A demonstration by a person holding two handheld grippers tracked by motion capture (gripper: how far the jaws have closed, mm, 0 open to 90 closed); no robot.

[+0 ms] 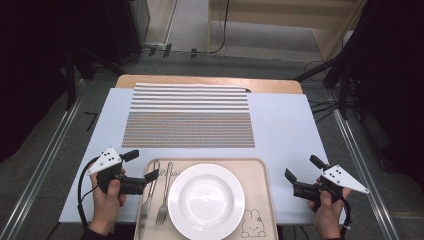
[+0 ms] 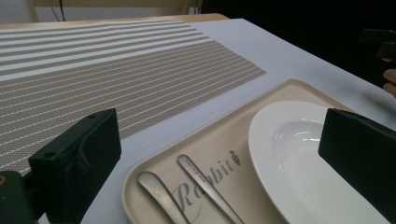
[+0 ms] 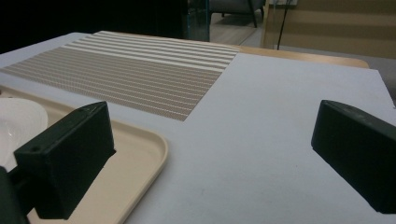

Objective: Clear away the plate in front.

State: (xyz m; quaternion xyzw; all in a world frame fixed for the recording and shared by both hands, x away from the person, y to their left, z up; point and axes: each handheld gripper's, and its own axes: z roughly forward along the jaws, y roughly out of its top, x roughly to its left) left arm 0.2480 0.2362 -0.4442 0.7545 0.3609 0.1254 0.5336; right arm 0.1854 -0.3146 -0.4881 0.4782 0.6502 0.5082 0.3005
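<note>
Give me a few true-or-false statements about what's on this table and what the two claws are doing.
1. The white plate sits on the beige tray. True.
2. The fork lies right of the plate. False: it lies to its left, beside the knife.
3. The left claw grips the knife. False: it is open, holding nothing.
4. The right claw is open, beside the tray. True.
5. The striped placemat lies beyond the tray. True.
</note>
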